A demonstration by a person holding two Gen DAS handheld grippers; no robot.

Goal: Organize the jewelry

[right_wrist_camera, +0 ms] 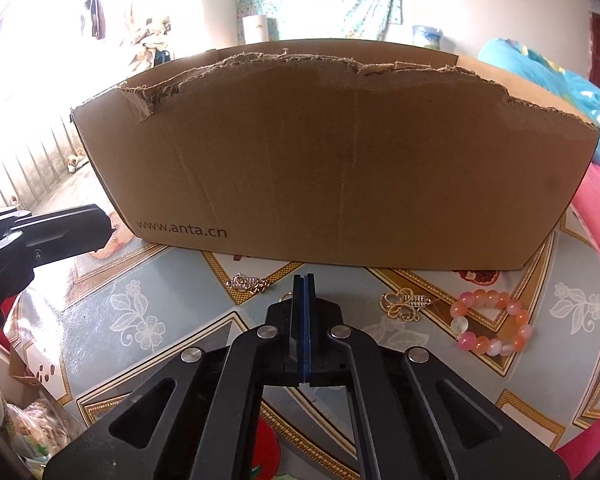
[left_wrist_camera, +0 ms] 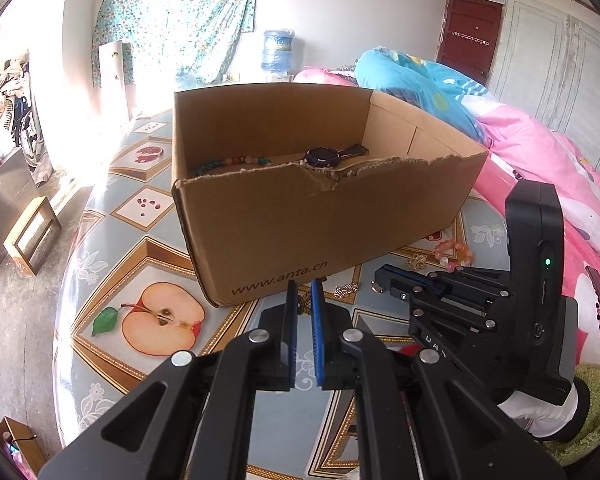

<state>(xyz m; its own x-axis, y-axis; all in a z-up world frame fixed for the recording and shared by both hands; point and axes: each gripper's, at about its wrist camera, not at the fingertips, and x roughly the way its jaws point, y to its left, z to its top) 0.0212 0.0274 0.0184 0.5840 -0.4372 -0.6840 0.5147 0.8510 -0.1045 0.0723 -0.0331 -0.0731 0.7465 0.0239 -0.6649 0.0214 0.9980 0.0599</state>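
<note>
- I see the open brown cardboard box (left_wrist_camera: 324, 200) with a torn front rim standing on the counter (left_wrist_camera: 100, 264), which is covered in a fruit-print cloth.
- Inside the box lie a dark wristwatch (left_wrist_camera: 332, 156) and a strand of mixed-colour beads (left_wrist_camera: 232, 162), side by side near the front wall.
- My left tool (left_wrist_camera: 304, 292) points down at the counter just in front of the box; its blue pads stand a narrow slit apart — I see nothing gripped between them.
- My right tool (right_wrist_camera: 304, 280) is fully closed, pads pressed flat together. A thin gold loop (right_wrist_camera: 286, 296) shows just beside its tip; I cannot tell whether it is pinched.
- Jewelry lying on the counter in front of the box, seen from the right wrist view: a silver chain piece (right_wrist_camera: 248, 283) left of the right tool, a gold butterfly-shaped ornament (right_wrist_camera: 404, 305) to its right, and a pink-and-orange bead bracelet (right_wrist_camera: 492, 326) further right — each apart from the others.
- A pink quilt (left_wrist_camera: 540, 160) lies beyond the counter on the right.
</note>
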